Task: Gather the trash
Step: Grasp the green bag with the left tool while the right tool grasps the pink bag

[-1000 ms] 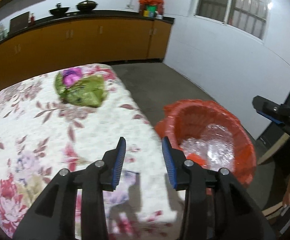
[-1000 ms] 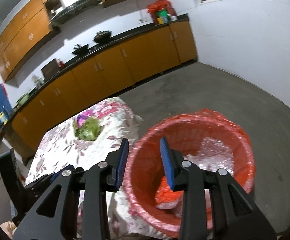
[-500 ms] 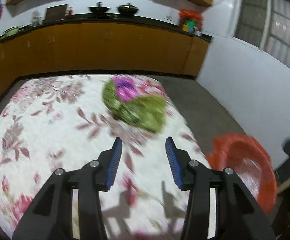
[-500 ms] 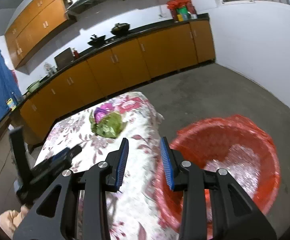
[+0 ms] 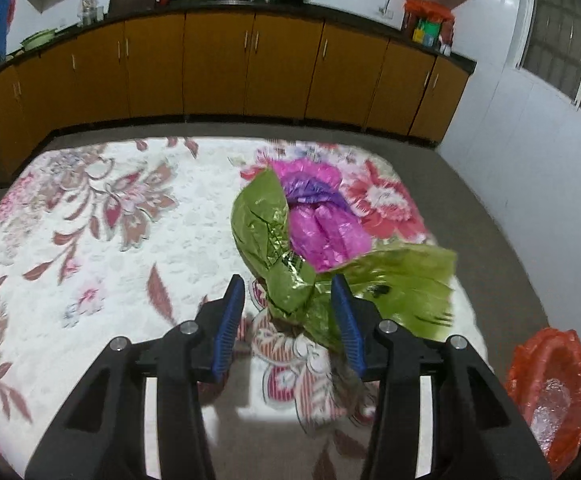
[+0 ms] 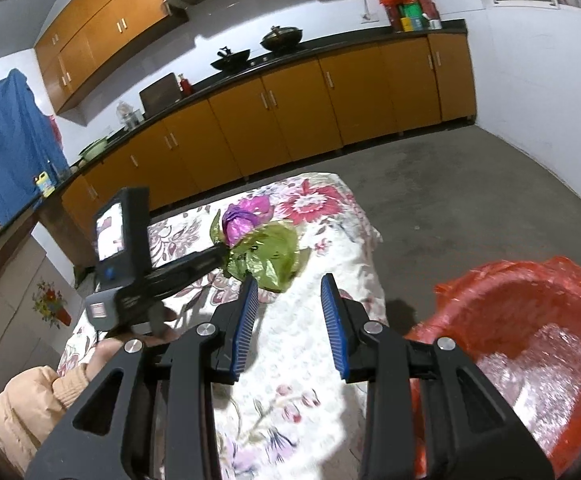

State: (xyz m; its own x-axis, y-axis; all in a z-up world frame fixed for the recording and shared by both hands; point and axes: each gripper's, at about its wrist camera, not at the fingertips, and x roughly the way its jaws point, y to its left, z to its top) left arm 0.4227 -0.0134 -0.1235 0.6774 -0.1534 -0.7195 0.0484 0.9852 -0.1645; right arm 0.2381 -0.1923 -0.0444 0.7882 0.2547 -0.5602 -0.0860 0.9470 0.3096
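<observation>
Green foil wrapper [image 5: 286, 248] on the bench [image 5: 102, 240] sits between the left gripper's [image 5: 288, 300] spread jaws: approach step; closing comes next.

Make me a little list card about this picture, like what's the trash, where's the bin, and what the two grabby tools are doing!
Trash: crumpled green and pink wrappers lying on the flowery tablecloth
Bin: red-lined trash bin on the floor beside the table, with clear plastic inside
Left tool: open, fingers on either side of the green wrapper's near end, not closed on it
Right tool: open, empty, above the table edge next to the bin
Background: orange kitchen cabinets with two woks on the counter
</observation>
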